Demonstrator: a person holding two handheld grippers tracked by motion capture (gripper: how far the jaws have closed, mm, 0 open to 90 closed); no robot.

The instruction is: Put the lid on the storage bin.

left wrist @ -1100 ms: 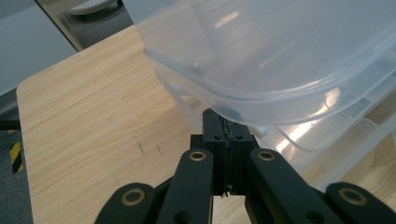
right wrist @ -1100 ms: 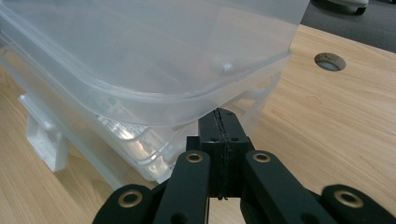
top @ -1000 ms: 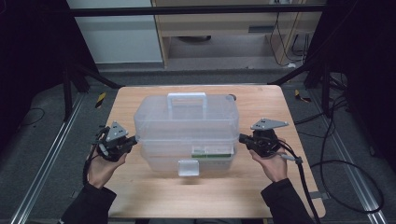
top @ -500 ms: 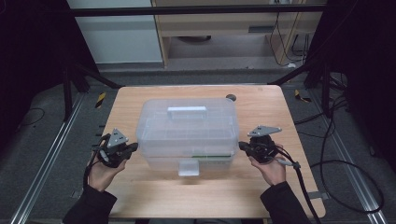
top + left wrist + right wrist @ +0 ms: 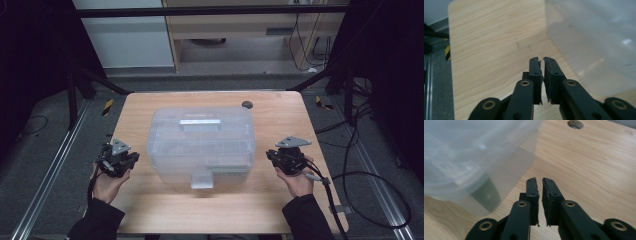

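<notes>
While clear storage box [image 5: 200,142] sits between them untouched, left tool [image 5: 131,159] and right tool [image 5: 270,155] just cracked open, narrow gap, empty.

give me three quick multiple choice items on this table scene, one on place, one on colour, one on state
1. Where does the clear plastic box stand?
A. mid-table, between both tongs
B. on the floor
C. at the table's far left edge

2. What colour is the table?
A. white
B. light wood
C. green

3. How is the left tongs set?
A. clamped on the box
B. holding a cloth
C. jaws slightly apart, nothing between

Key: 1 A, the left tongs and right tongs flank it. 2 B, wood grain shows. 3 C, a bare gap shows.
</notes>
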